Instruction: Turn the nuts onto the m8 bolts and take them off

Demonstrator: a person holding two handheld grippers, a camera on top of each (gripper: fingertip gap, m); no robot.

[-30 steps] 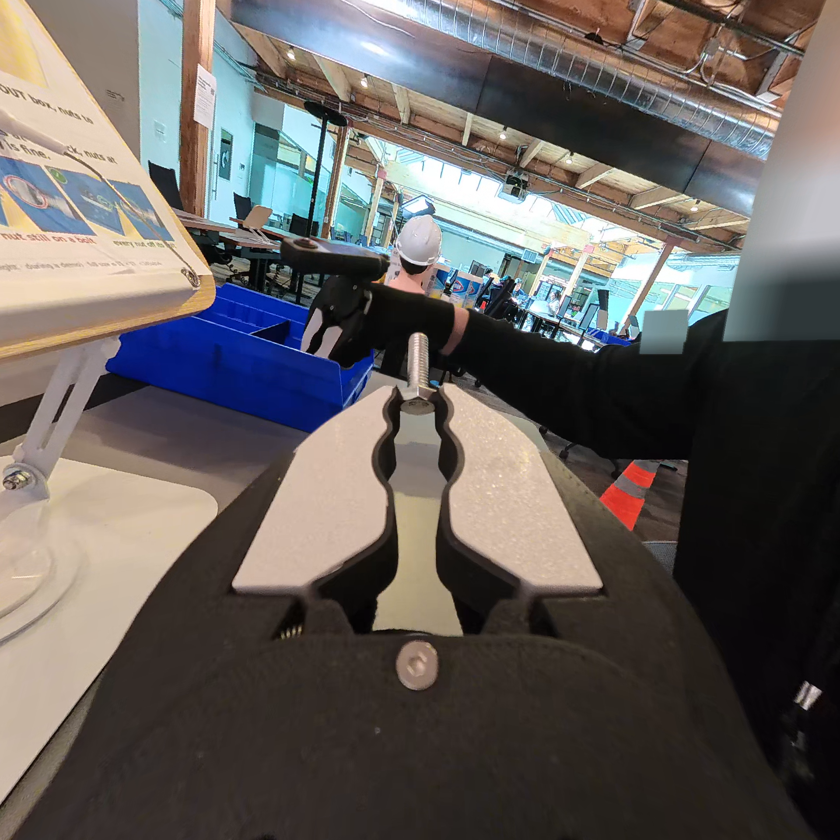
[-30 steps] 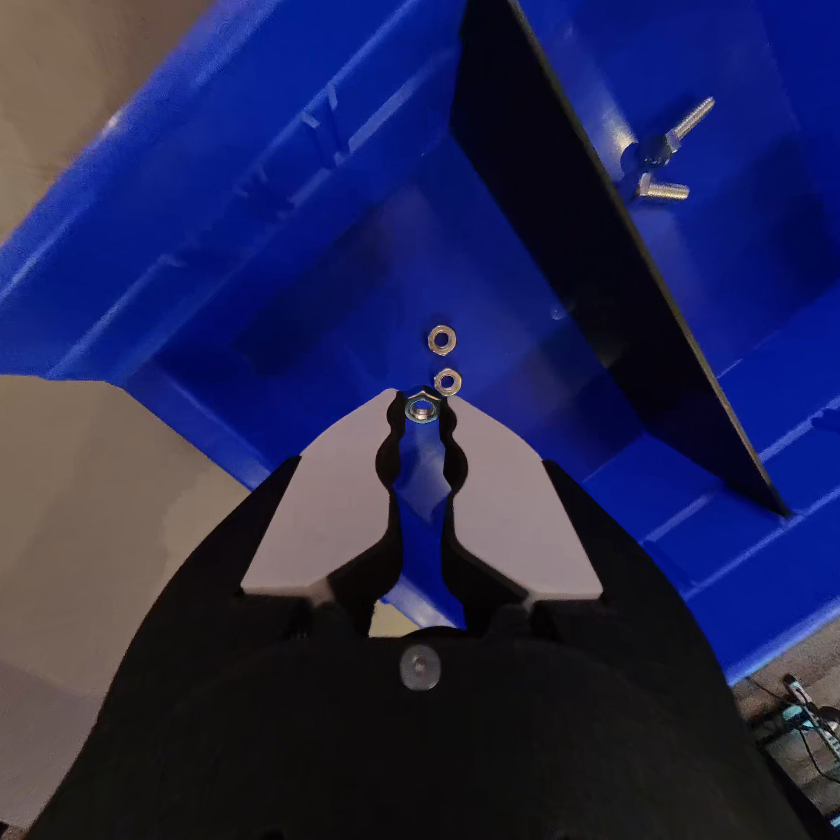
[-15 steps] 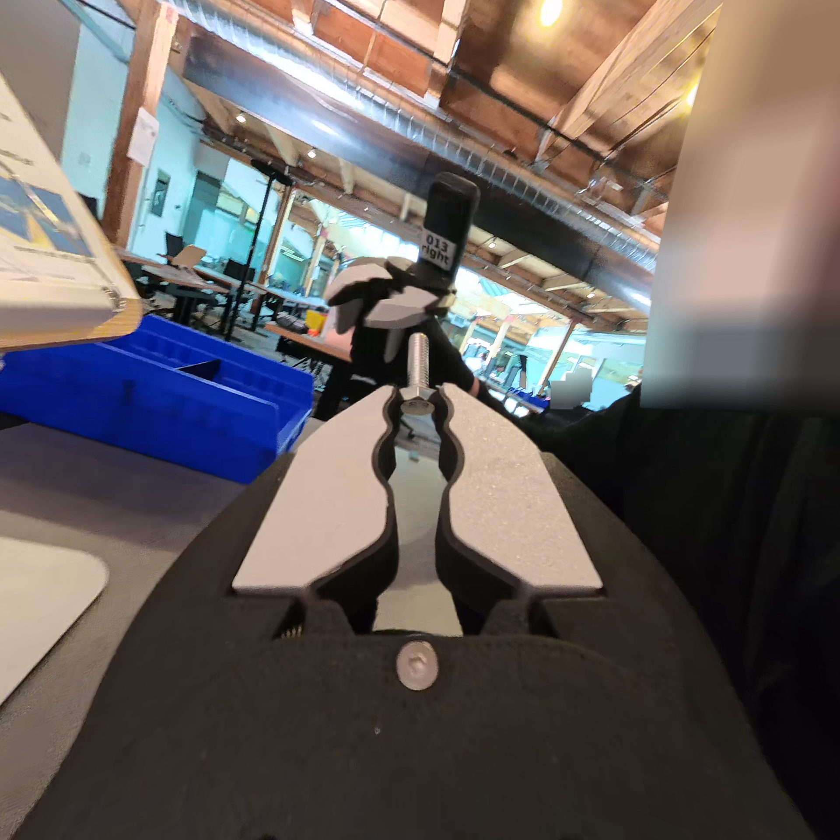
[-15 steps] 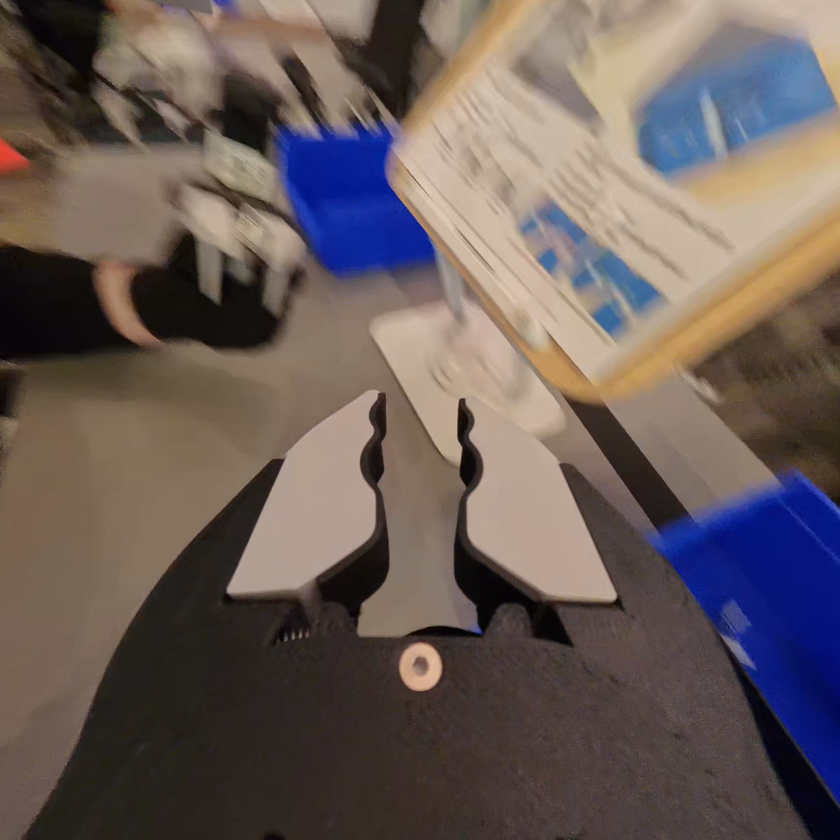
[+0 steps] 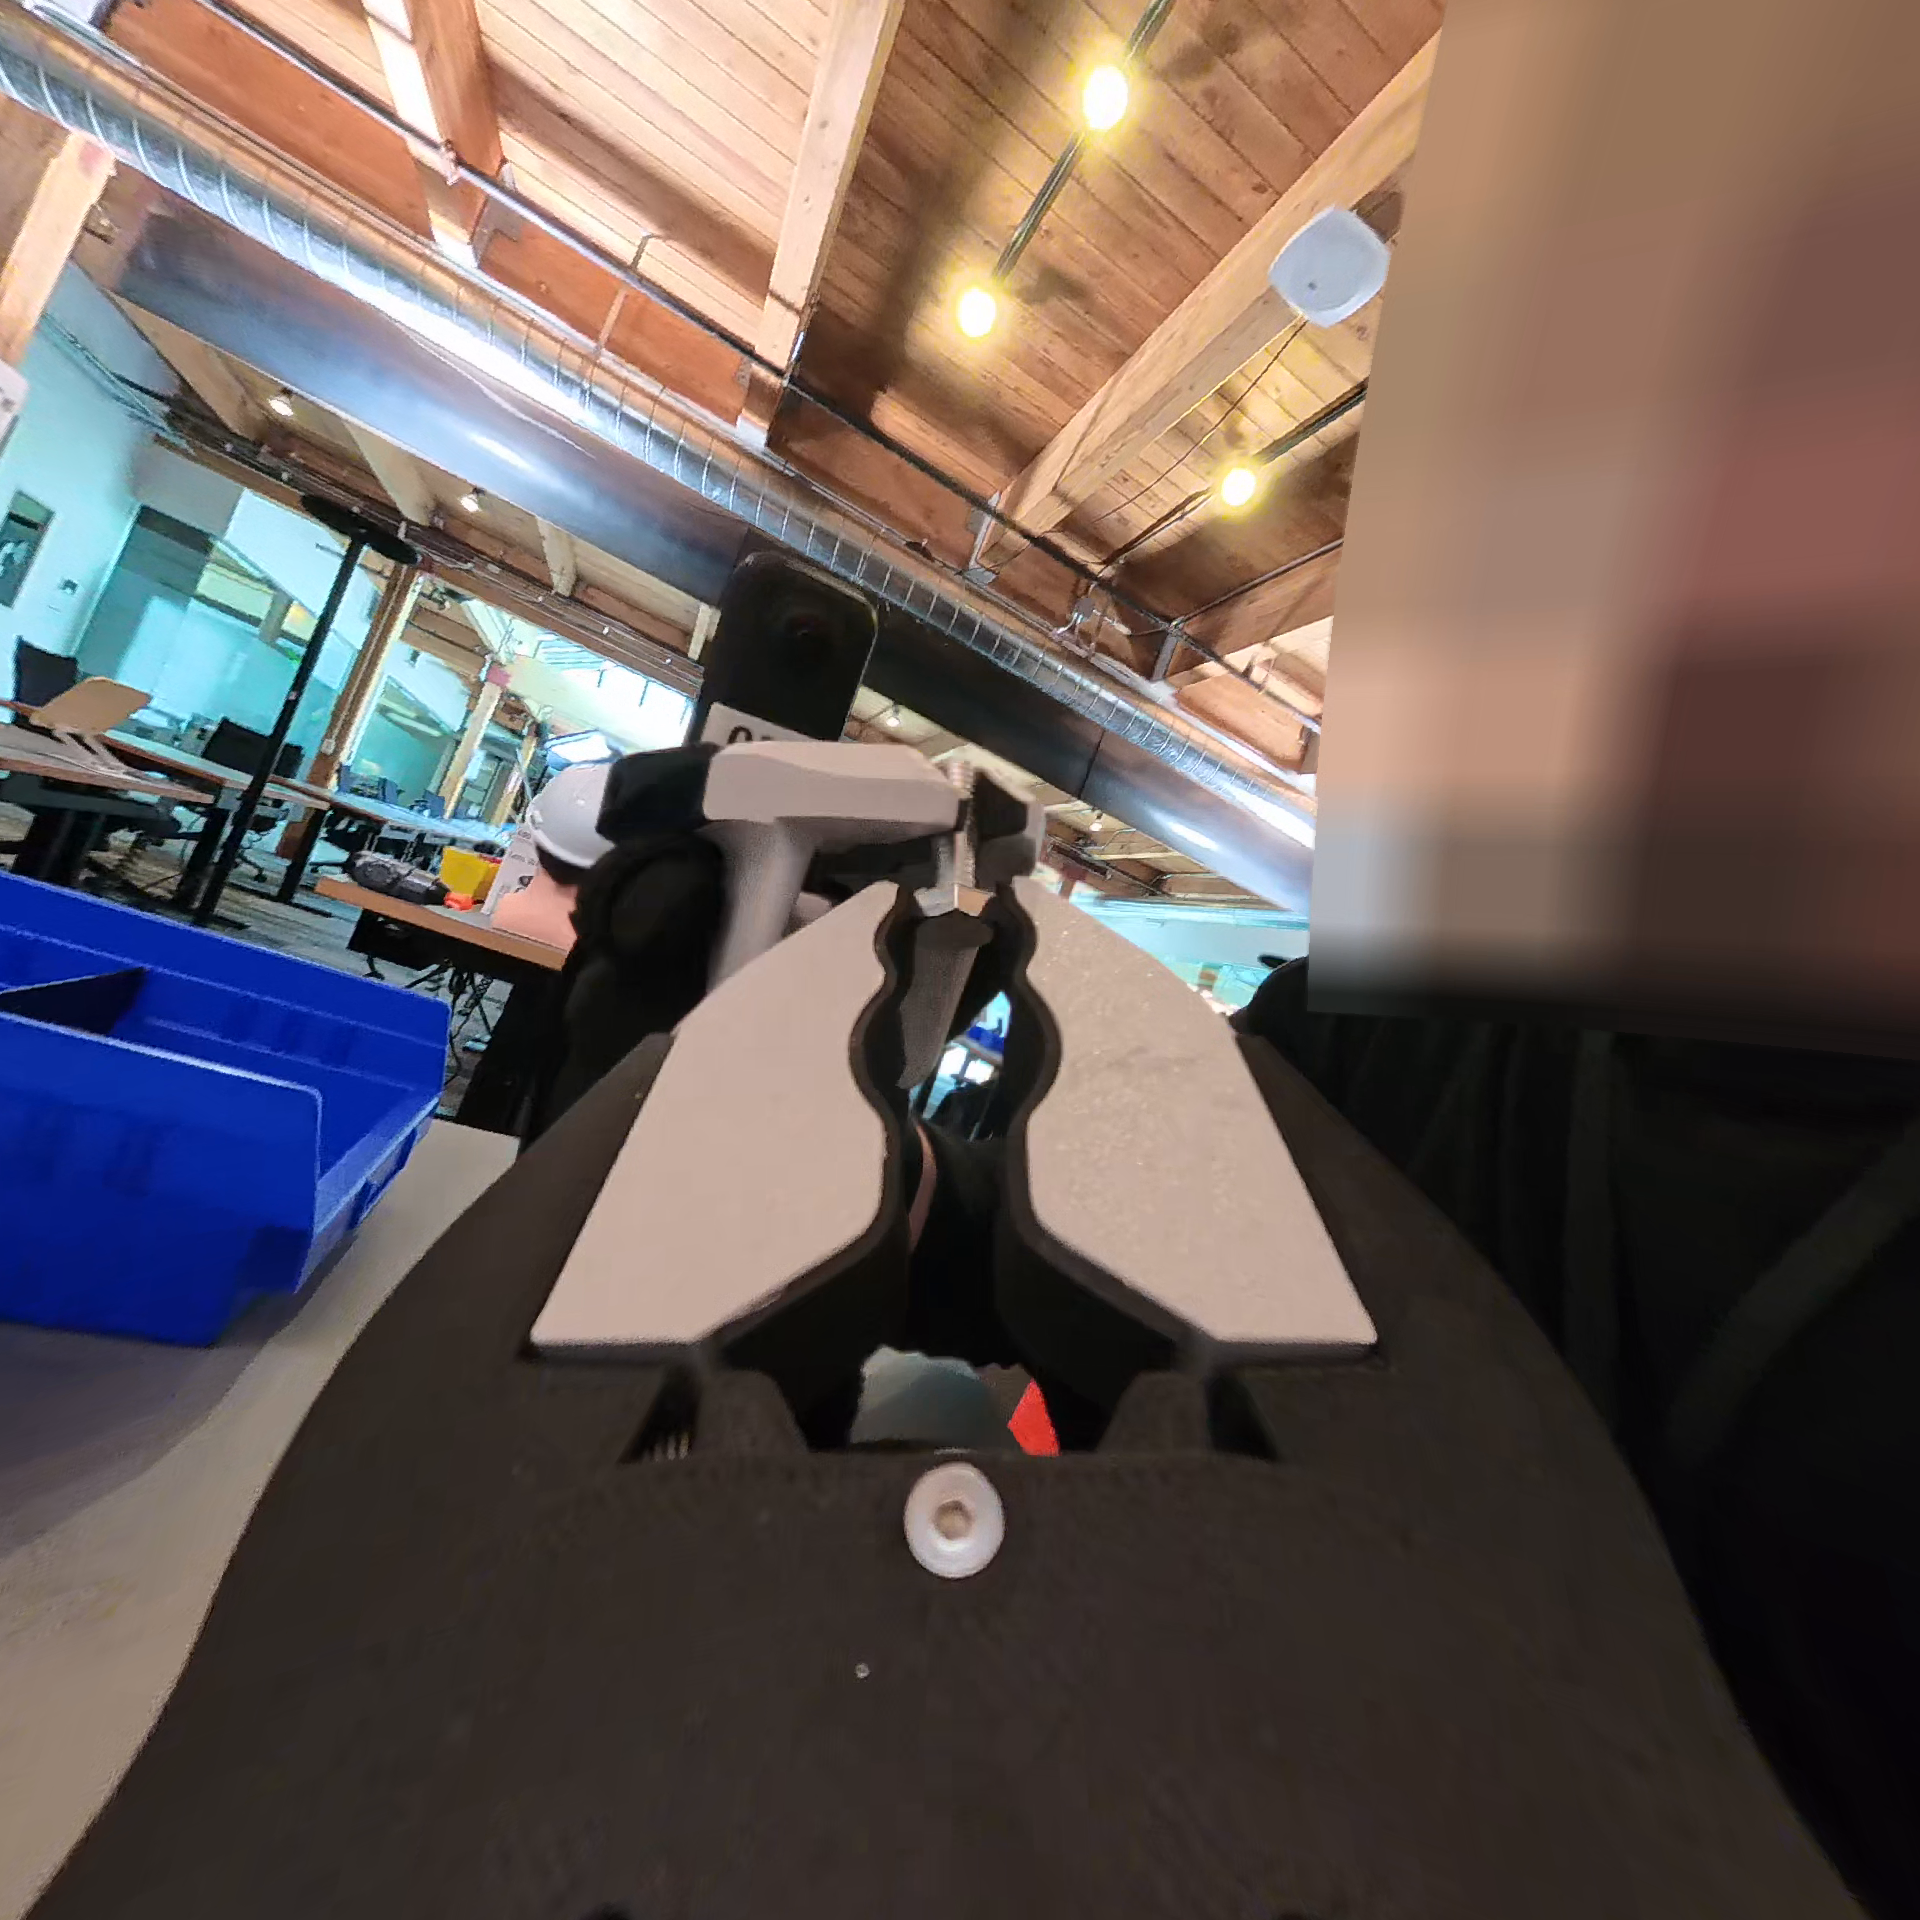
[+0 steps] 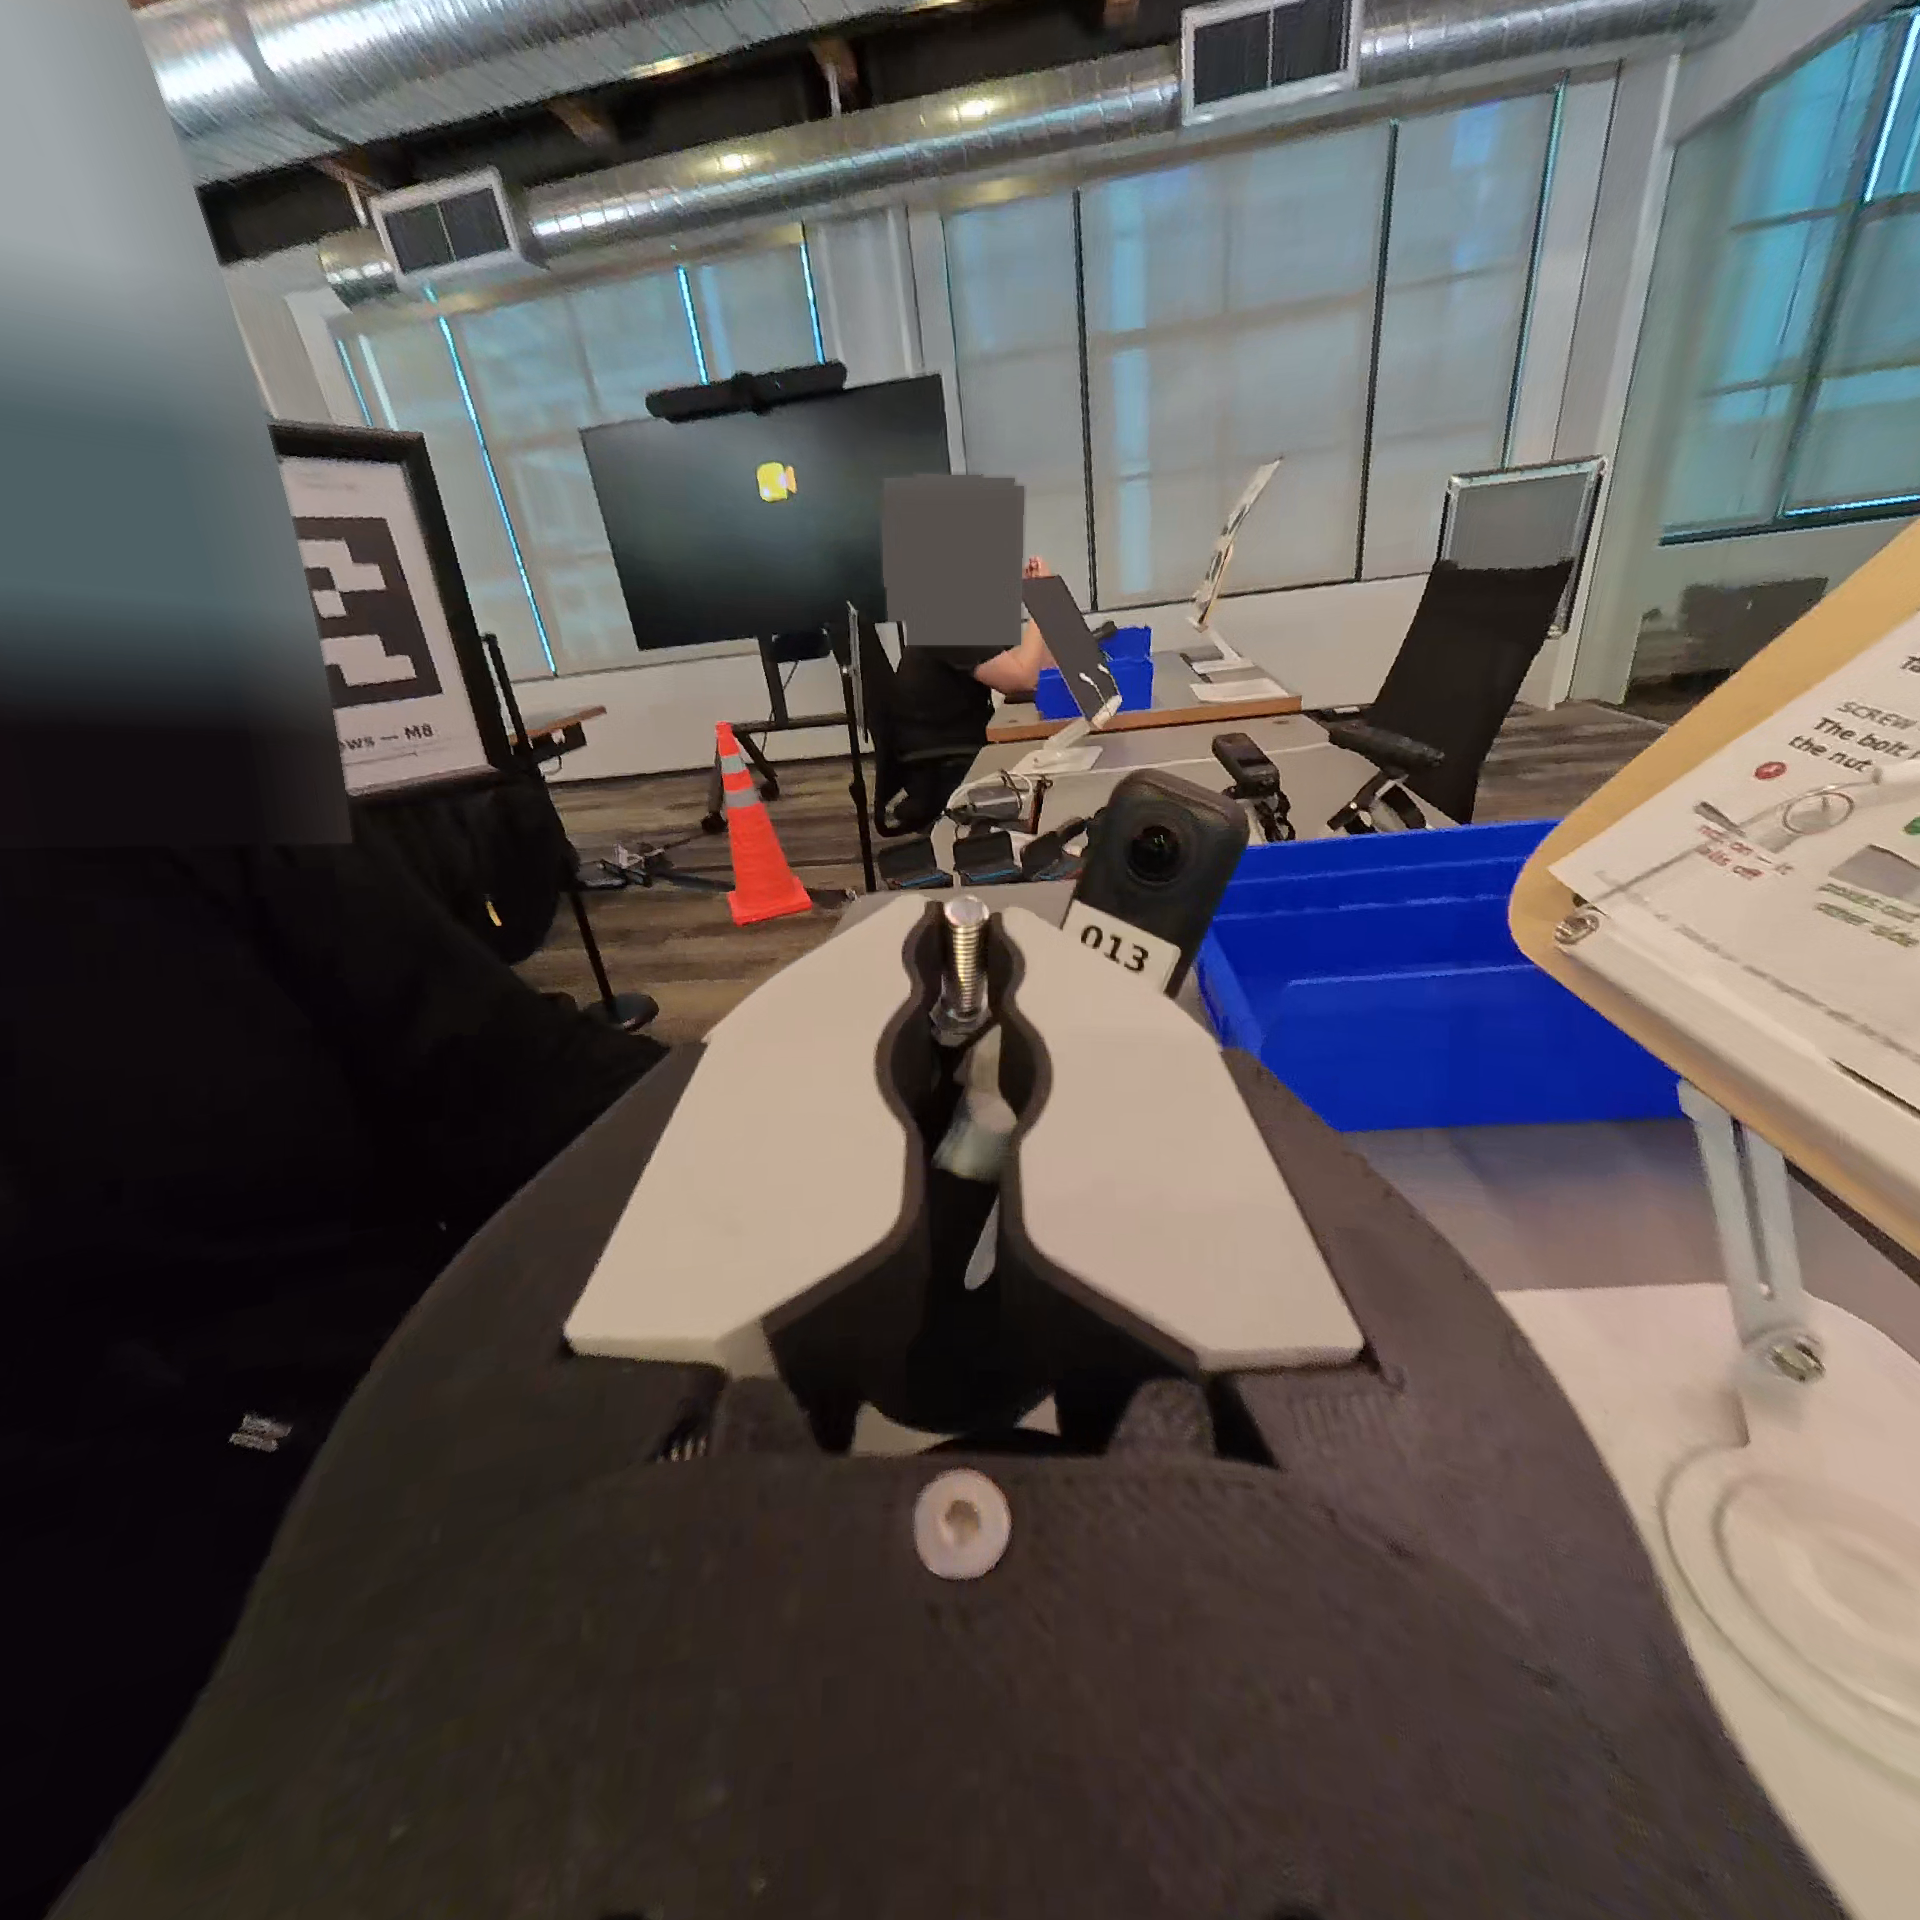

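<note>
Two hand-held grippers [image 5: 958,896] [image 6: 966,935], one bolt [image 6: 962,961], one traffic cone [image 6: 756,842], one dark screen [image 6: 764,520], one white hard hat [image 5: 566,816], four lit ceiling lamps [image 5: 1103,96], and one divided blue bin [image 5: 187,1132] on the worktop [image 5: 125,1455].

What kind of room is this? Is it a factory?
Probably a big open workshop-office, not a factory: wooden ceiling beams and metal air ducts overhead, desks with chairs, and a blue parts bin.

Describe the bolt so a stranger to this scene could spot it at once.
Find the blue bin on the grey table; just beside it, two grey tongs meet. The bolt stands between them, its hex head pinched by the left tongs, its threaded shank gripped by the right tongs. It is the only shiny metal piece among matte grey and black parts.
</note>
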